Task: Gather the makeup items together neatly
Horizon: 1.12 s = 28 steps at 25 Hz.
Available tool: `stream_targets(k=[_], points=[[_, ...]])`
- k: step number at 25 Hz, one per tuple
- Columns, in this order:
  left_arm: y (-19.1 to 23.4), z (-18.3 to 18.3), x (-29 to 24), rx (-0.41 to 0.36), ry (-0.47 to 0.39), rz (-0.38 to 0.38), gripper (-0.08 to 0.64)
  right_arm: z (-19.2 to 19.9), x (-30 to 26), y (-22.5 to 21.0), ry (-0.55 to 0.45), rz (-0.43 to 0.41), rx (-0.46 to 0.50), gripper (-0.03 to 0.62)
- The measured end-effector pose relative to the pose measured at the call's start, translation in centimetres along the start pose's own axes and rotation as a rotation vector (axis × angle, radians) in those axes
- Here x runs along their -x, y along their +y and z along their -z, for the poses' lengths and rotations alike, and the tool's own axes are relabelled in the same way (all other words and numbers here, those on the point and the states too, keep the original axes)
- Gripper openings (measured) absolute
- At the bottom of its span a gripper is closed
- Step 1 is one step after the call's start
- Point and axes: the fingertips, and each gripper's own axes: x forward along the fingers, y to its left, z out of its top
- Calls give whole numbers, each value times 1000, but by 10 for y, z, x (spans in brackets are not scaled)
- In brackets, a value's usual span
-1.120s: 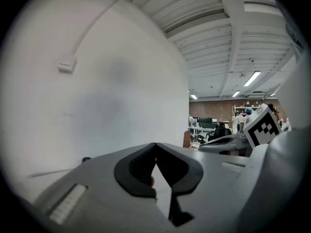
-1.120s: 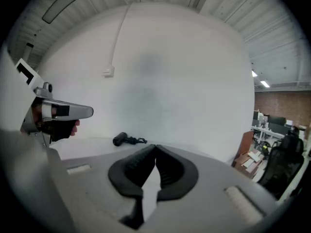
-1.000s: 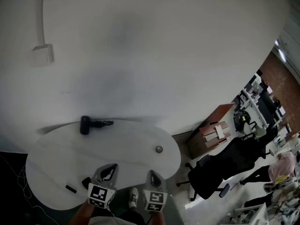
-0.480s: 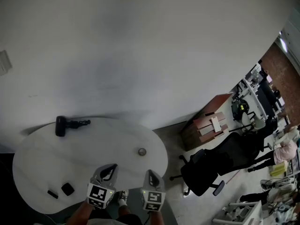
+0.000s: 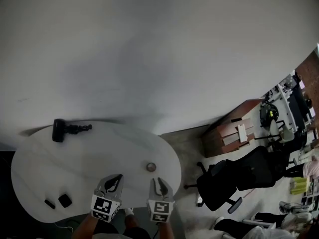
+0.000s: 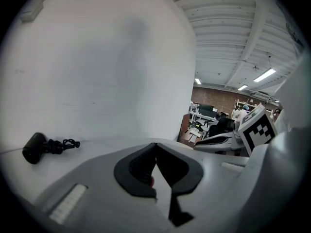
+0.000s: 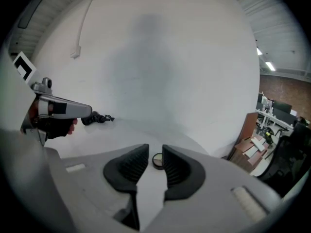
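Observation:
A small round compact (image 5: 151,167) lies on the white oval table (image 5: 99,153), just ahead of my right gripper (image 5: 159,184). In the right gripper view the compact (image 7: 158,160) shows through the narrow gap beyond the tips. That gripper (image 7: 155,152) is opening, with nothing between its pads. My left gripper (image 5: 114,181) hovers over the table's near edge with its jaws shut and empty (image 6: 155,145). Two small black makeup items, a square one (image 5: 65,200) and a stick (image 5: 50,203), lie at the table's near left.
A black handled device (image 5: 59,131) with a knobbly stem lies at the table's far left, also seen as the device (image 6: 36,147) in the left gripper view. Black office chairs (image 5: 249,171) and a wooden cabinet (image 5: 232,133) stand off to the right. A white wall backs the table.
The head view has shifted, so the table sits further left in frame. Both grippers now reach over the table's near edge, the right one close behind the compact, and its jaws have parted.

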Motion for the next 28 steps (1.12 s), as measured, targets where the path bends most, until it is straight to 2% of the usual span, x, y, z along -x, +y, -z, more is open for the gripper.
stream_targets(k=[2, 5, 9, 16, 27, 28], points=[[2, 7, -8, 10, 18, -11, 11, 8, -16, -1, 29, -38, -3, 156], [5, 15, -18, 24, 43, -22, 11, 19, -37, -3, 74, -80, -10, 227], [11, 28, -29, 45, 72, -41, 11, 33, -63, -5, 129, -114, -9, 276], [22, 48, -38, 74, 115, -81, 11, 48, -91, -6, 178, -149, 12, 276], [28, 58, -40, 107, 127, -109, 11, 58, -105, -5, 233, -156, 16, 275], [28, 58, -40, 108, 126, -110, 11, 59, -104, -6, 235, -153, 19, 235]])
